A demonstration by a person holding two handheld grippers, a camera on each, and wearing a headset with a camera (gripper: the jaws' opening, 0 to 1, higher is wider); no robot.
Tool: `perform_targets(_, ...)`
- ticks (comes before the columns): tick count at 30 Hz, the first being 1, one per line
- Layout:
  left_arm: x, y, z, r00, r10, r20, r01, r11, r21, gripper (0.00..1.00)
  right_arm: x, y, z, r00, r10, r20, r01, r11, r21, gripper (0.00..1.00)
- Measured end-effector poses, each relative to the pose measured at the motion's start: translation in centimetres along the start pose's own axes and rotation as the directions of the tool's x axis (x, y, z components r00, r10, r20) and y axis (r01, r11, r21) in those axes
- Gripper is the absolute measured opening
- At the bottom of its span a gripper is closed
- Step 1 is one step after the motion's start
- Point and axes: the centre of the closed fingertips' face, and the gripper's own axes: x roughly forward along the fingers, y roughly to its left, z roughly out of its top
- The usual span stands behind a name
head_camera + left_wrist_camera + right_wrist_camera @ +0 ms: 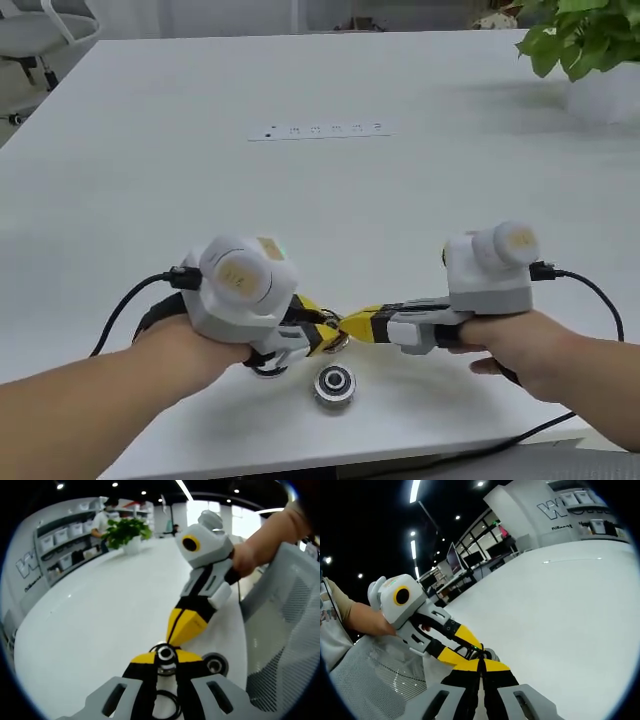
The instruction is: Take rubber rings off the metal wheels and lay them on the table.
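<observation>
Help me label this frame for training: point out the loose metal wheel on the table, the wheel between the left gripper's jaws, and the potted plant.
Loose metal wheel point(334, 385): head view, its central hub.
Gripped wheel point(166, 655): left gripper view, its top face.
Potted plant point(578, 35): head view, its leaves.

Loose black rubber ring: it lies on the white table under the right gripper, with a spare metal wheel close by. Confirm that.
Wrong side. The loose black rubber ring lies on the white table under the left gripper, as the left gripper view shows, low between that gripper's own jaws. The spare metal wheel is indeed close by.
</observation>
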Motion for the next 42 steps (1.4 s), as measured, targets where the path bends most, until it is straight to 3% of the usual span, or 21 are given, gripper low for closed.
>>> perform_targets(7, -0.1, -0.3, 0.2, 0.9997, -0.017, -0.017, 0.017, 1.000, 0.026, 0.16, -0.2, -0.2, 0.0, 1.0000, 0.000, -0.005, 0.000, 1.000, -0.015, 0.00)
perform_targets(14, -1.2, -0.8, 0.6, 0.9993, -0.038, -0.002, 0.038, 0.999, 0.034, 0.20, -0.8, -0.5, 0.4, 0.9998, -0.011, 0.015, 0.011, 1.000, -0.006, 0.00)
perform_targets(32, -5.6, -0.4, 1.6, 0.9970, -0.039, 0.068, 0.038, 0.999, 0.003, 0.36, -1.0, 0.9, 2.2, 0.9997, 0.012, 0.023, -0.012, 0.999, -0.034, 0.00)
perform_targets(42, -8.7, 0.4, 1.2, 0.9961, -0.011, 0.088, 0.013, 1.000, -0.021, 0.47, -0.4, 2.3, 3.1, 0.9988, 0.046, 0.015, -0.045, 0.997, -0.059, 0.00)
